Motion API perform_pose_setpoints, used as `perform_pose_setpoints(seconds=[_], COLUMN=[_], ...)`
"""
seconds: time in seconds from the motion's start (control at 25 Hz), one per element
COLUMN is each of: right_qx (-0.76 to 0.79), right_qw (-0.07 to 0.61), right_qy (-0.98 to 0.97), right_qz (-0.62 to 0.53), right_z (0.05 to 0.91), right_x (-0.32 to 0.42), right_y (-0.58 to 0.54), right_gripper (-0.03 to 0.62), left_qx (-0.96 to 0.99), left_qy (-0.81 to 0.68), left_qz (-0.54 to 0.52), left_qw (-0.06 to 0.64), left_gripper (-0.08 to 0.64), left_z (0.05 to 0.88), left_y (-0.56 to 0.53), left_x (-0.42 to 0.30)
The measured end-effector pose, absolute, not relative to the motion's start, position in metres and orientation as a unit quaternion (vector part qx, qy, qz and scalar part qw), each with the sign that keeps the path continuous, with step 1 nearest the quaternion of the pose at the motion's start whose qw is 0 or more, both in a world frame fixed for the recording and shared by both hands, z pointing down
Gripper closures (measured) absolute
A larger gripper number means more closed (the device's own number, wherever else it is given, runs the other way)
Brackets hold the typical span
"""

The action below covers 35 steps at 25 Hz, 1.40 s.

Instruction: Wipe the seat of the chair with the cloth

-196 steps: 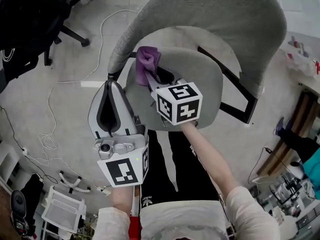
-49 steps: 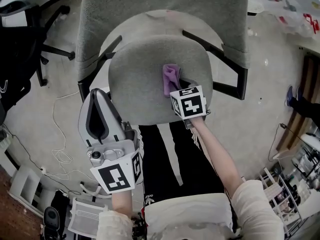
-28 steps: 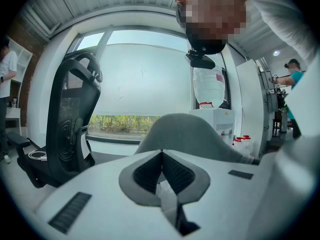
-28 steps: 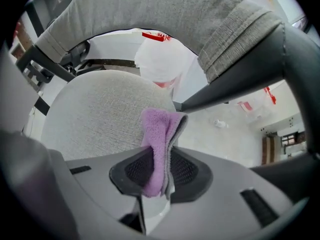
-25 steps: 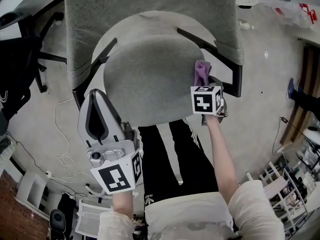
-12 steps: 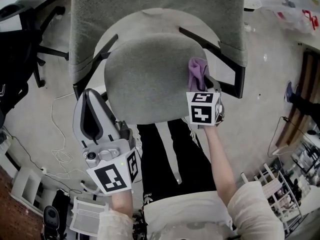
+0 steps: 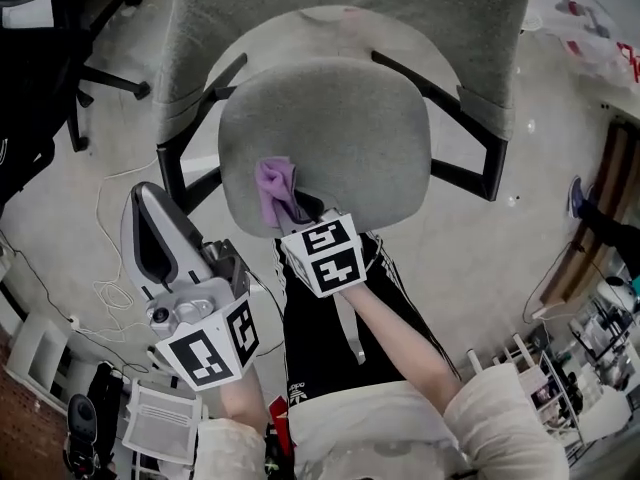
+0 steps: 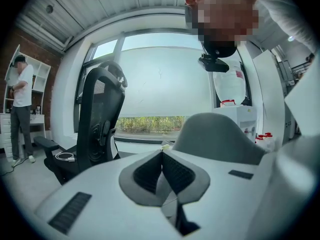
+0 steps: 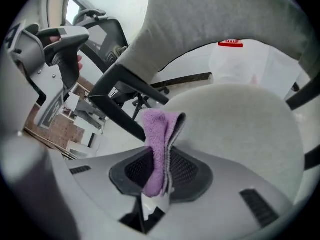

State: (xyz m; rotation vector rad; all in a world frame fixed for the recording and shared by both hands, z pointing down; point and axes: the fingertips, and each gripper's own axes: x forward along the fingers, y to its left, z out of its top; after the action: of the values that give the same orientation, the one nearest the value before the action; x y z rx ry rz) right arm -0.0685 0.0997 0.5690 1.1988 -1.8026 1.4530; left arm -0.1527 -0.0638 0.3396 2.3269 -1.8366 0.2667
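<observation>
The grey chair seat (image 7: 335, 128) fills the middle of the head view, with its backrest (image 7: 350, 13) beyond it. A purple cloth (image 7: 274, 185) lies pressed on the seat's front left part. My right gripper (image 7: 298, 208) is shut on the cloth (image 9: 160, 139), which sticks out folded between its jaws against the seat (image 9: 235, 129). My left gripper (image 7: 150, 243) hangs left of the chair, off the seat, shut with nothing in it. In the left gripper view the gripper (image 8: 162, 156) points at a grey backrest (image 8: 215, 139).
Black armrests (image 7: 460, 138) flank the seat on both sides. Another black office chair (image 7: 60, 28) stands at the upper left, also seen as a black chair (image 8: 100, 124). A white cable (image 7: 105, 288) trails on the floor. A person (image 8: 20, 114) stands far left by shelves.
My right gripper has dragged the cloth from the seat's right edge across to its front left part. The left gripper has drifted a little left and down.
</observation>
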Motion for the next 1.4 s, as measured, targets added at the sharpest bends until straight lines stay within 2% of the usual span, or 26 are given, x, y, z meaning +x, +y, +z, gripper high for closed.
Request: perform_pose_setpoints(seconds=[0.24, 0.6, 1.0, 1.4], right_qx=[0.392, 0.354, 0.365, 0.393], right_qw=[0.264, 0.309, 0.300, 0.315], right_qy=[-0.668, -0.689, -0.681, -0.664], right_qz=[0.574, 0.551, 0.560, 0.553], right_z=[0.590, 0.616, 0.619, 0.620], right_x=[-0.133, -0.175, -0.145, -0.053], right_y=[0.125, 0.149, 0.156, 0.181], right_gripper=[0.503, 0.502, 0.502, 0.502], left_qx=[0.774, 0.777, 0.785, 0.808], left_qy=[-0.619, -0.616, -0.605, -0.572], left_qz=[0.098, 0.095, 0.102, 0.101], left_qw=[0.090, 0.088, 0.088, 0.099], left_gripper=[0.548, 0.548, 0.548, 0.548], left_z=[0.351, 0.352, 0.354, 0.362], left_y=[-0.060, -0.065, -0.067, -0.059], left_x=[-0.163, -0.160, -0.151, -0.116])
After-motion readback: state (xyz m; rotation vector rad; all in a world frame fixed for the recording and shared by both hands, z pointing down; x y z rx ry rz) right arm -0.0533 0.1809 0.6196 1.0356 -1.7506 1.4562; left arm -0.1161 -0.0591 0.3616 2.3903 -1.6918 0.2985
